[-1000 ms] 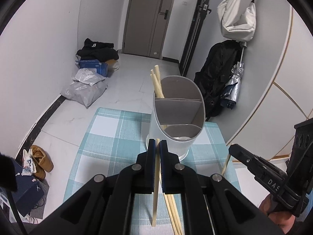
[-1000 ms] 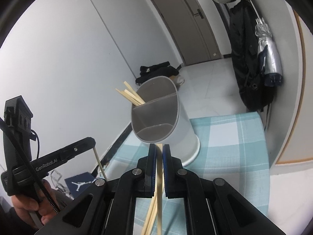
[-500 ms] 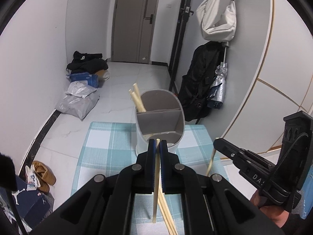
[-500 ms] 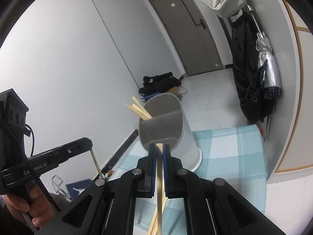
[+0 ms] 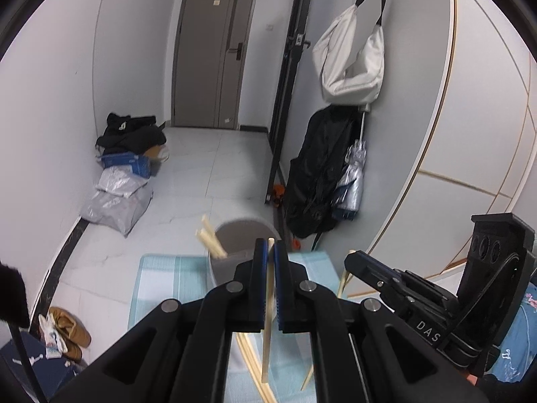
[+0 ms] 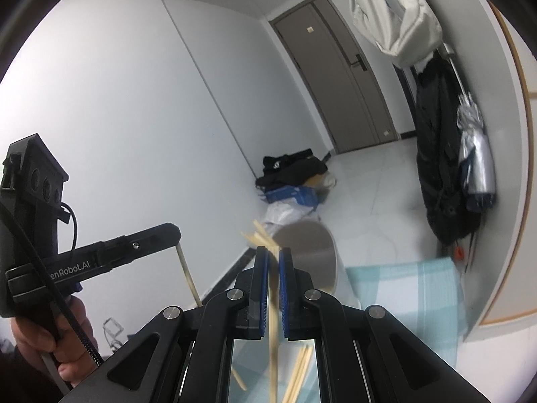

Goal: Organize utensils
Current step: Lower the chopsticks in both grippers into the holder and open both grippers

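Observation:
My left gripper (image 5: 271,245) is shut on one pale wooden chopstick (image 5: 265,342) that hangs down between the blue pads. My right gripper (image 6: 273,252) is likewise shut on a chopstick (image 6: 273,336). Both are raised above the grey divided utensil holder (image 5: 240,233), which stands on the teal checked cloth (image 5: 167,268) with several chopsticks (image 5: 209,238) in its left compartment. The holder (image 6: 308,252) sits just beyond the right jaws. Loose chopsticks (image 6: 298,376) lie on the cloth below. Each view shows the other gripper: the right (image 5: 350,258) and the left (image 6: 174,235), each holding its stick.
On the floor beyond the table are plastic bags and a blue box (image 5: 124,181) with dark clothes behind them. Shoes (image 5: 70,332) sit at the lower left. A black coat and folded umbrella (image 5: 352,174) hang on the right wall under a white bag (image 5: 349,63). A person's hand (image 6: 43,336) grips the left tool.
Both grippers have risen, each keeping its chopstick. The holder and cloth have dropped lower and look smaller in both views.

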Demonstrator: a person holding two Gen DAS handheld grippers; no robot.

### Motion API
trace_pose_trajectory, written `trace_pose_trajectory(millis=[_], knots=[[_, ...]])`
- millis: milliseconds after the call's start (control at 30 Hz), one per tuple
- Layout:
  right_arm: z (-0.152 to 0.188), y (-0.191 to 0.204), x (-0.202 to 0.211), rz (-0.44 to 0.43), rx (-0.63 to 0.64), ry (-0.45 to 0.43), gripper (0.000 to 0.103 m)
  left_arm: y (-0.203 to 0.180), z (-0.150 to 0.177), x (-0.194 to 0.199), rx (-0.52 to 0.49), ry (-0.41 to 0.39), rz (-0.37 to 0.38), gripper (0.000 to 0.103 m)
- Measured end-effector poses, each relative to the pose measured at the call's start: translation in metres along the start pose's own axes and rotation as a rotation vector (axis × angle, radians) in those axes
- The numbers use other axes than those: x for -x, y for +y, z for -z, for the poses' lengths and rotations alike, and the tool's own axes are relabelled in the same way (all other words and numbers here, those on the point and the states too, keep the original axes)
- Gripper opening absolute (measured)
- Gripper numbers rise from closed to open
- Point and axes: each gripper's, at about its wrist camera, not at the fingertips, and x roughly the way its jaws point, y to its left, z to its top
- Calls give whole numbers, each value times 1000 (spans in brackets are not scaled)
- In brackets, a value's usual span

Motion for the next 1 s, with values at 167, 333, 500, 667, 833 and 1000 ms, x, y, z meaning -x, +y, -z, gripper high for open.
trace_pose_trajectory(millis=[167, 333, 500, 667, 833, 1000], knots=[[-34, 2, -5, -6, 26, -28, 6, 4, -29, 1, 16, -41, 38, 1], [-73, 6, -15, -28, 53, -66, 5, 10, -61, -5, 24, -86, 59, 1], [-110, 9, -35, -42, 96, -106, 5, 23, -82, -19, 45, -121, 55, 1], [-133, 13, -64, -40, 150, -125, 5, 36, -89, -35, 70, -155, 34, 1], [-134, 10, -95, -43, 192, -132, 6, 52, -82, -57, 94, -187, 9, 1], [-123, 0, -117, -22, 202, -123, 6, 69, -68, -79, 132, -191, -7, 1]])
